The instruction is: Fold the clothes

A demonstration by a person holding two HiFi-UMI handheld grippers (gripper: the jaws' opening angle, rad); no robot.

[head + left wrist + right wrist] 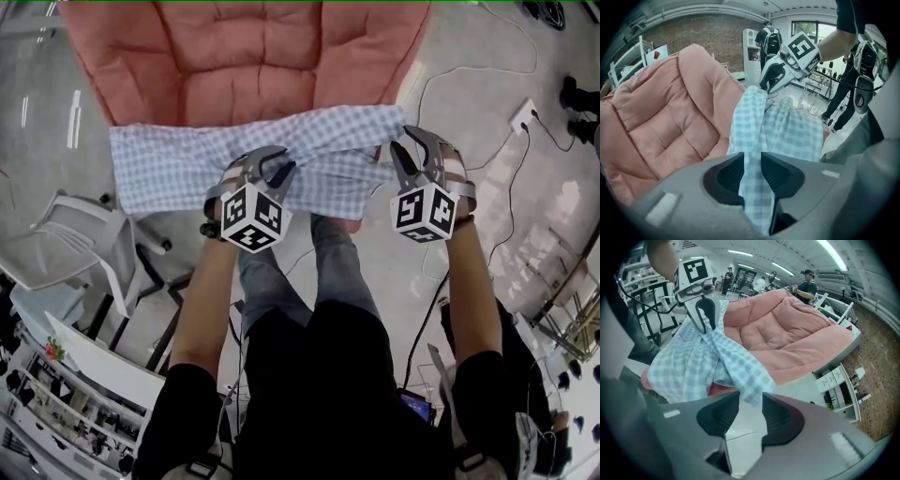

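Blue-and-white checked cloth (pixel 169 164): draped along the front edge of the pink quilted cushion (pixel 244 56). Left gripper (pixel 750 157) clamps a bunched fold; right gripper (pixel 751 398) stands slightly apart, a corner merely at its tips (probably loose). Seat the right grip deeper and keep the edges level.

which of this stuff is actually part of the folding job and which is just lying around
In the job: blue-and-white checked cloth; left gripper clamped on it; right gripper at its corner; padded pink cushion under it.
Just lying about: white plastic chair; white power strip; white shelf unit.
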